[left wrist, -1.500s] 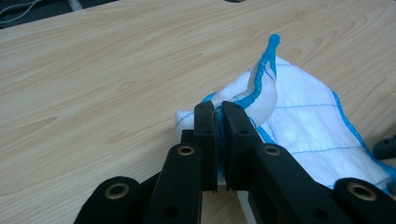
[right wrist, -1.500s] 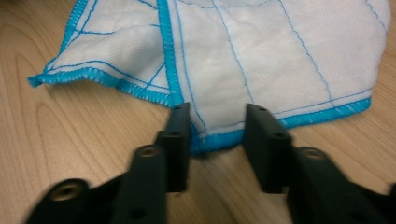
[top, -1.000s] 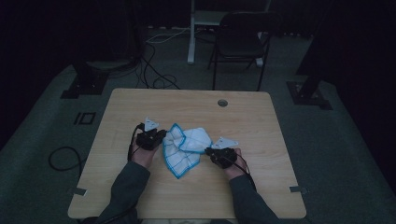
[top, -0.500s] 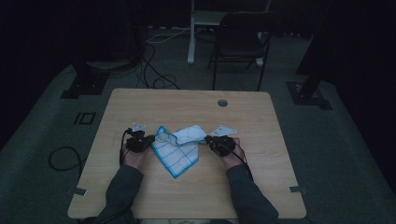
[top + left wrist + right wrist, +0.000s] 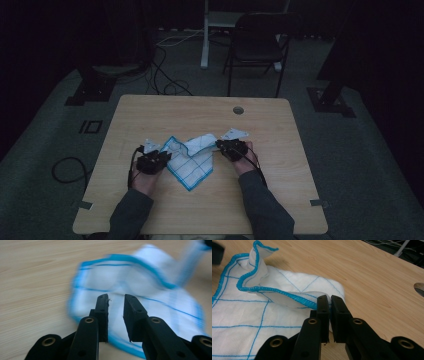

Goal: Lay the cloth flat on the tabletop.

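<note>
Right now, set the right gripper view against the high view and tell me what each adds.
The right gripper view alone shows the right gripper with its jaws pinched on the cloth's blue-stitched edge. The high view alone shows the left gripper at the cloth's other side, both forearms, and a chair beyond the table. Both show the white, blue-gridded cloth, the wooden table and its cable hole.

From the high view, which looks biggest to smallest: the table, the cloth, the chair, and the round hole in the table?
1. Table, by far the largest.
2. Chair, though it stands farther from the camera, so its true size against the others is unsure.
3. Cloth, crumpled between the two grippers.
4. Hole, the smallest.
</note>
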`<state>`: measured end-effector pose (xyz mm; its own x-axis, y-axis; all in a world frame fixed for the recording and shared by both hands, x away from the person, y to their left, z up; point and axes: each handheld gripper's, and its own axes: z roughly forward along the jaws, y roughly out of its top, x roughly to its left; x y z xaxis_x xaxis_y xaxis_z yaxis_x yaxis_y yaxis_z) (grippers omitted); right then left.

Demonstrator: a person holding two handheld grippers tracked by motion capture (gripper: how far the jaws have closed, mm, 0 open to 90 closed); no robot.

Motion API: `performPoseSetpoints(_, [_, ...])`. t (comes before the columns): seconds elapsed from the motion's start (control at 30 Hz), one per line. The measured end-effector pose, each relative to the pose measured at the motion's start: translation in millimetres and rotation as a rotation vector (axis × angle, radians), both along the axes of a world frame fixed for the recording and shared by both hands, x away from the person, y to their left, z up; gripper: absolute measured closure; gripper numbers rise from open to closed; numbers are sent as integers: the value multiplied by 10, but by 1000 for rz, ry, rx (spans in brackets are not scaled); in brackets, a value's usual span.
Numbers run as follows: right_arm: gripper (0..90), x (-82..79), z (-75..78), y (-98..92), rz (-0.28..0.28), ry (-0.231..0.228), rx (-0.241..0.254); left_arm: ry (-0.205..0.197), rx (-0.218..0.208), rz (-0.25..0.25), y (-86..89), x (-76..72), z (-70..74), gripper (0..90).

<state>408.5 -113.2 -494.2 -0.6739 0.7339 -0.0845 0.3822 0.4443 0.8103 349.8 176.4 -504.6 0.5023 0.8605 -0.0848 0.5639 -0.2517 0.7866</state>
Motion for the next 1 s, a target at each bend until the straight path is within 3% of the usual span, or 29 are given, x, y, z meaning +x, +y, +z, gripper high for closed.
performPoseSetpoints(0.17, [865, 10, 22, 3, -2, -5, 1, 22, 29, -149, -447, -95, -76, 754])
performPoseSetpoints(0.27, [865, 20, 35, -9, -7, -9, 7, 42, 42, -196, -647, -122, -166, 770])
performPoseSetpoints(0.37, [865, 32, 50, -22, -12, -11, 10, 57, 58, -214, -738, -147, -245, 795])
performPoseSetpoints(0.57, [865, 55, 85, -55, -23, -21, 8, 91, 85, -205, -696, -189, -327, 850])
performPoseSetpoints(1.0, [865, 79, 115, -108, -41, -26, 0, 107, 108, -211, -438, -283, -312, 876])
